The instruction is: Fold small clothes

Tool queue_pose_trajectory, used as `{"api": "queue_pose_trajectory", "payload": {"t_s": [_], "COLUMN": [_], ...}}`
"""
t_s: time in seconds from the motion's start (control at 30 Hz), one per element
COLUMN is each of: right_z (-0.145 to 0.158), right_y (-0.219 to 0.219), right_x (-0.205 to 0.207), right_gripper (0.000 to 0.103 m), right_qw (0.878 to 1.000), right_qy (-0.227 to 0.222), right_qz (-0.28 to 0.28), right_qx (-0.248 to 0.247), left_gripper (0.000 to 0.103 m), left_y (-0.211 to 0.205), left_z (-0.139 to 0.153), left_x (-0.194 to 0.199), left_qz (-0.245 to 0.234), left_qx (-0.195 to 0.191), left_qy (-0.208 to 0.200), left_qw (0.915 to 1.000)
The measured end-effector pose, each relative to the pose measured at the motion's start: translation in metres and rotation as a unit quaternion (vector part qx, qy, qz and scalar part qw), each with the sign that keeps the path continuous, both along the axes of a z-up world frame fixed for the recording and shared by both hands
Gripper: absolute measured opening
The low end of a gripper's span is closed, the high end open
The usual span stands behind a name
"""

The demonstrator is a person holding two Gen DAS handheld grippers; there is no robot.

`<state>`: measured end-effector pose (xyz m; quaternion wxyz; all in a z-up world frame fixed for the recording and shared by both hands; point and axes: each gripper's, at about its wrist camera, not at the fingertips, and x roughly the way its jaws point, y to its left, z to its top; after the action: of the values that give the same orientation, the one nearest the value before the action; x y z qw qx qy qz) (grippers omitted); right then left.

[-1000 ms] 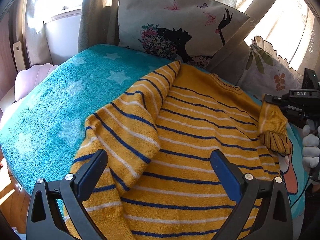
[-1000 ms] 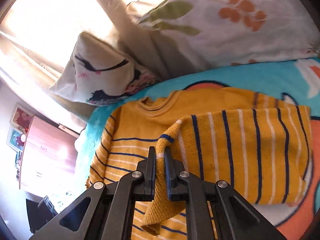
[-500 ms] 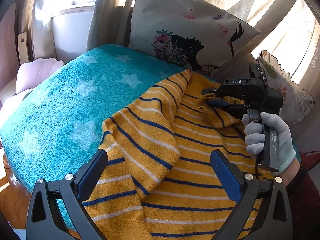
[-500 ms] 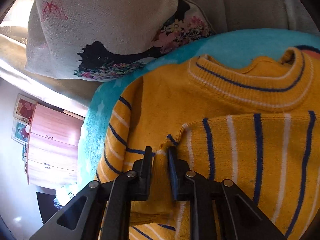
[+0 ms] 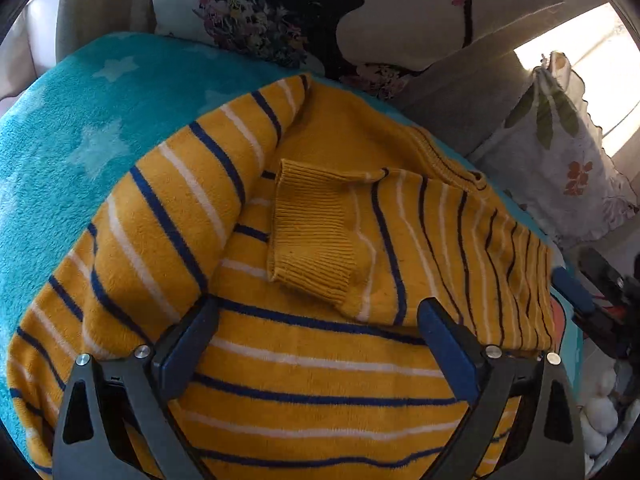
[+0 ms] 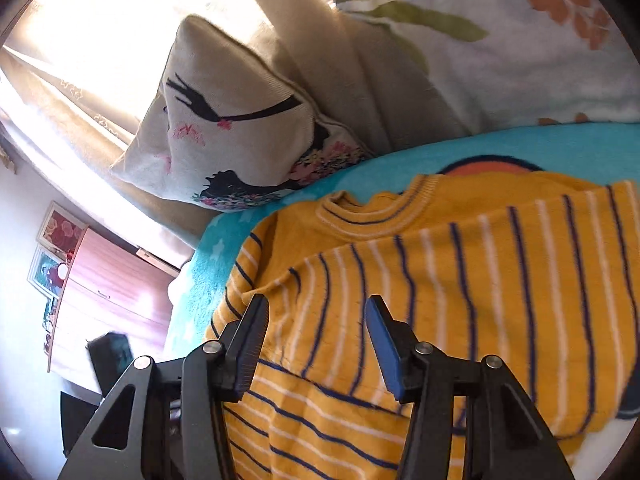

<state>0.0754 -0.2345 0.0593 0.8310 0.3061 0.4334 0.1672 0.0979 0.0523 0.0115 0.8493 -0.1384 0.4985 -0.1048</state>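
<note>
A small yellow sweater [image 5: 320,376] with blue and white stripes lies on a turquoise blanket [image 5: 80,128]. Both sleeves are folded across its chest. The right sleeve [image 5: 420,248] lies flat with its ribbed cuff [image 5: 312,232] near the middle. My left gripper [image 5: 316,336] is open and empty, just above the sweater's body. My right gripper [image 6: 316,344] is open and empty over the sweater [image 6: 440,300], near the folded sleeve; it also shows at the right edge of the left wrist view [image 5: 588,300].
A pillow with a woman's silhouette [image 5: 340,12] and a leaf-print pillow [image 5: 560,160] lean at the head of the bed, with curtains behind. A wooden dresser [image 6: 112,300] stands beyond the bed's far edge.
My right gripper carried the sleeve across the chest, laid it down, opened and drew back to the right. My left gripper moved closer in over the sweater, still open.
</note>
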Motion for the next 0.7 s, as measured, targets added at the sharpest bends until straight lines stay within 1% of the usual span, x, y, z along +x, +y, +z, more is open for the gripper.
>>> {"api": "queue_pose_trajectory", "payload": {"t_s": [0.03, 0.07, 0.1, 0.13, 0.17, 0.23, 0.3, 0.37, 0.43, 0.47, 0.57, 0.6, 0.63, 0.7], "right_z": [0.002, 0.004, 0.007, 0.01, 0.016, 0.024, 0.027, 0.021, 0.008, -0.002, -0.033, -0.044, -0.052, -0.056], "right_y": [-0.012, -0.022, -0.03, -0.039, -0.046, -0.057, -0.064, -0.065, -0.057, -0.047, -0.04, -0.041, -0.042, -0.048], "right_x": [-0.009, -0.018, -0.026, -0.031, -0.042, -0.053, -0.057, -0.056, -0.048, -0.039, -0.024, -0.021, -0.02, -0.02], "right_gripper": [0.056, 0.056, 0.056, 0.056, 0.056, 0.056, 0.056, 0.056, 0.056, 0.056, 0.056, 0.056, 0.056, 0.054], "right_qw": [1.0, 1.0, 0.999, 0.998, 0.997, 0.995, 0.996, 0.997, 0.998, 0.998, 0.997, 0.997, 0.997, 0.997], "right_qy": [-0.003, -0.008, -0.014, -0.02, -0.026, -0.032, -0.03, -0.024, -0.009, -0.001, 0.035, 0.046, 0.053, 0.042], "right_qz": [-0.009, -0.017, -0.027, -0.037, -0.046, -0.057, -0.057, -0.051, -0.045, -0.044, -0.049, -0.051, -0.054, -0.064], "right_qx": [-0.005, -0.012, -0.023, -0.038, -0.054, -0.073, -0.067, -0.059, -0.052, -0.049, -0.051, -0.042, -0.033, -0.016], "left_gripper": [0.085, 0.038, 0.009, 0.008, 0.008, 0.008, 0.008, 0.008, 0.008, 0.009, 0.011, 0.012, 0.012, 0.016], "left_y": [-0.005, -0.01, -0.014, -0.013, -0.009, 0.001, 0.014, 0.024, 0.027, 0.027, 0.02, 0.02, 0.021, 0.024], "left_z": [0.004, 0.006, 0.003, 0.001, 0.002, 0.006, 0.007, 0.004, 0.001, 0.0, 0.0, 0.0, -0.001, -0.001], "left_x": [0.001, 0.005, 0.01, 0.013, 0.015, 0.016, 0.019, 0.021, 0.022, 0.022, 0.018, 0.015, 0.016, 0.016], "left_qz": [0.004, -0.004, -0.011, -0.012, -0.003, 0.02, 0.044, 0.066, 0.068, 0.068, 0.062, 0.06, 0.059, 0.053], "left_qx": [0.012, 0.023, 0.031, 0.019, 0.014, 0.026, 0.03, 0.033, 0.02, 0.022, 0.045, 0.047, 0.044, 0.031], "left_qy": [-0.019, -0.023, -0.009, 0.003, 0.004, -0.003, 0.004, 0.01, 0.009, 0.006, -0.004, -0.006, -0.009, -0.011], "left_qw": [0.9997, 0.9995, 0.9994, 0.9997, 0.9999, 0.9995, 0.9986, 0.9972, 0.9975, 0.9975, 0.9971, 0.9971, 0.9973, 0.998]}}
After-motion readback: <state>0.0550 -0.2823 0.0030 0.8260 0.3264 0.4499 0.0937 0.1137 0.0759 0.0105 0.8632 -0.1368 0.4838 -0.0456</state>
